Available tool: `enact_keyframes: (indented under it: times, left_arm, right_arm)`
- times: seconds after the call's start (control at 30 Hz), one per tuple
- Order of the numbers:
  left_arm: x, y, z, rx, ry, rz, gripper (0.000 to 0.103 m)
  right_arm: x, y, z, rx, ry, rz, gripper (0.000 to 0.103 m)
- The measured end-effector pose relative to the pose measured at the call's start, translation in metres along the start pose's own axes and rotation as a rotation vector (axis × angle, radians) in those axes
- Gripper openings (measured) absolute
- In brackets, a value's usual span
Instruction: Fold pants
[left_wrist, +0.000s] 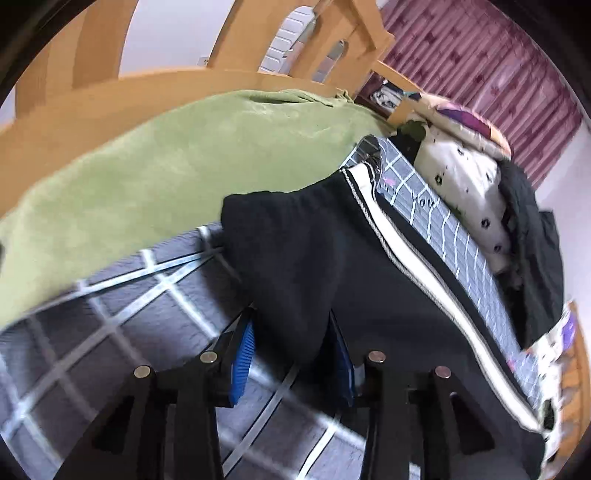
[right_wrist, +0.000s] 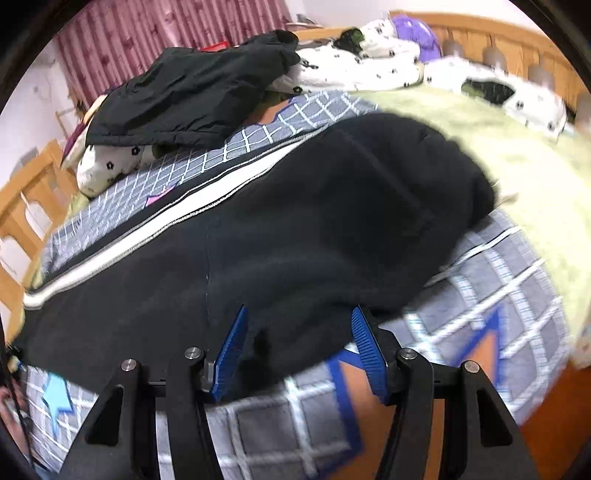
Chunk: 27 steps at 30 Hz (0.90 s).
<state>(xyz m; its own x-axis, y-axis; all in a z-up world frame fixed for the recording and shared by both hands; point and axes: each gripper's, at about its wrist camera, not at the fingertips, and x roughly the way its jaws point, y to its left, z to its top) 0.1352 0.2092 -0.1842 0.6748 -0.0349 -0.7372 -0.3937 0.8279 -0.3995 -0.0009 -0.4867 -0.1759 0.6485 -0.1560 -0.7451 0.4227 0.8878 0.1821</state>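
Black pants (left_wrist: 295, 251) with a white side stripe (left_wrist: 417, 258) lie on a grey checked bed sheet (left_wrist: 122, 317). In the left wrist view my left gripper (left_wrist: 291, 332) has its blue pads either side of a hanging fold of the black fabric, jaws wide. In the right wrist view the pants (right_wrist: 314, 221) spread across the bed, stripe (right_wrist: 207, 199) along the far edge. My right gripper (right_wrist: 299, 343) straddles the near edge of the pants, its blue pads apart with fabric between them.
A green blanket (left_wrist: 192, 147) covers the far side of the bed. A wooden bed frame (left_wrist: 110, 92) rims it. A black jacket (right_wrist: 192, 81) and a white flowered duvet (right_wrist: 369, 62) are heaped at the head. Pink curtains (left_wrist: 498, 62) hang behind.
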Motion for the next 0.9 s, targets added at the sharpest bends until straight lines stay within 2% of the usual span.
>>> enact_keyframes:
  times: [0.1, 0.13, 0.23, 0.3, 0.43, 0.57, 0.7, 0.73, 0.8, 0.9]
  left_arm:
    - [-0.017, -0.009, -0.008, 0.071, 0.046, 0.026, 0.037]
    - [-0.025, -0.012, -0.01, 0.095, 0.048, 0.025, 0.037]
    - [-0.062, -0.026, -0.021, 0.164, 0.011, 0.017, 0.037]
    - [-0.089, -0.039, -0.028, 0.212, -0.002, -0.026, 0.037]
    - [-0.136, -0.073, -0.03, 0.32, -0.022, -0.097, 0.037]
    - [-0.181, -0.113, -0.012, 0.382, -0.086, -0.109, 0.037]
    - [-0.203, -0.139, 0.015, 0.375, -0.13, -0.135, 0.038]
    - [-0.203, -0.142, 0.021, 0.37, -0.145, -0.125, 0.05]
    - [-0.195, -0.149, 0.033, 0.366, -0.178, -0.128, 0.069]
    - [-0.163, -0.154, 0.043, 0.413, -0.197, -0.127, 0.07]
  right_arm:
    - [-0.024, -0.002, 0.0, -0.044, -0.015, -0.051, 0.058]
    - [-0.031, -0.003, 0.001, -0.046, -0.017, -0.042, 0.057]
    - [-0.061, -0.005, 0.003, -0.034, -0.099, -0.029, 0.056]
    - [-0.082, -0.004, 0.006, -0.031, -0.151, -0.011, 0.054]
    - [-0.108, 0.006, 0.019, -0.02, -0.138, 0.081, 0.054]
    - [-0.133, 0.035, 0.037, -0.076, -0.171, 0.144, 0.054]
    - [-0.161, 0.074, 0.068, -0.147, -0.252, 0.177, 0.059]
    - [-0.164, 0.083, 0.076, -0.159, -0.271, 0.185, 0.065]
    - [-0.163, 0.1, 0.091, -0.175, -0.295, 0.204, 0.068]
    - [-0.142, 0.13, 0.111, -0.196, -0.282, 0.247, 0.068]
